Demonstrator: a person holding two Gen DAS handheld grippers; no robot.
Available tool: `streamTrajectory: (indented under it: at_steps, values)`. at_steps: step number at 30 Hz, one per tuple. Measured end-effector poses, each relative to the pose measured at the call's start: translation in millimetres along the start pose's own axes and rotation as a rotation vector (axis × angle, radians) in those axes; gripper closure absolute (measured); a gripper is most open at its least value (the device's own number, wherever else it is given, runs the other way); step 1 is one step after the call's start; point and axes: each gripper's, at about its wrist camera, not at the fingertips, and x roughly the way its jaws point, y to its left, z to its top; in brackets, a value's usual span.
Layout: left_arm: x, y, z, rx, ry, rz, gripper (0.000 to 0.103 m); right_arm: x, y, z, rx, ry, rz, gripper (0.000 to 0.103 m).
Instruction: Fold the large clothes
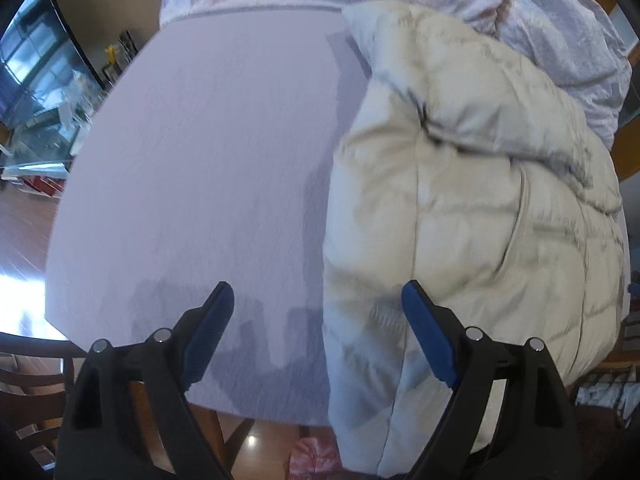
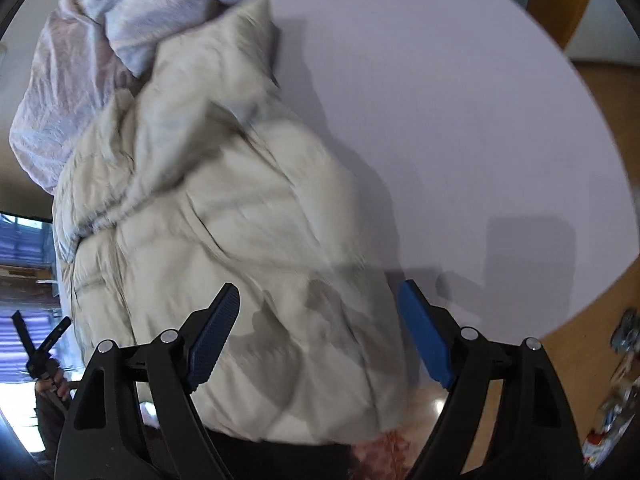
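A cream quilted puffer jacket [image 1: 472,208] lies bunched on the pale lilac table [image 1: 208,168], its lower part hanging over the near edge. In the right wrist view the jacket [image 2: 224,216] fills the left and middle. My left gripper [image 1: 318,296] is open and empty, above the table's near edge, with the jacket's left edge between its fingers. My right gripper [image 2: 320,296] is open and empty, just above the jacket's lower part. The other gripper [image 2: 38,354] shows far left in the right wrist view.
A crumpled pale pink-lilac garment [image 1: 560,28] lies at the table's far side, also in the right wrist view [image 2: 76,68]. A wooden chair [image 1: 28,392] stands at the near left. Wooden floor [image 2: 576,360] lies to the right, with small items [image 2: 616,412] on it.
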Motion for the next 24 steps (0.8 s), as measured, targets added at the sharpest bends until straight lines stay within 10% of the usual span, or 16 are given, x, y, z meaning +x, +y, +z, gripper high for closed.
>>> streamTrajectory:
  at_steps: [16, 19, 24]
  values:
    - [16.8, -11.4, -50.1, 0.009, 0.068, -0.167, 0.030, 28.0, -30.0, -32.4, 0.048, 0.125, 0.204, 0.024]
    - [15.0, -13.0, -52.7, -0.005, 0.071, -0.210, 0.050, 30.7, -27.1, -36.6, 0.033, 0.140, 0.231, 0.038]
    - [3.0, -28.0, -49.9, 0.042, 0.036, -0.197, 0.081, 22.4, -23.3, -35.8, 0.011, 0.121, 0.246, 0.088]
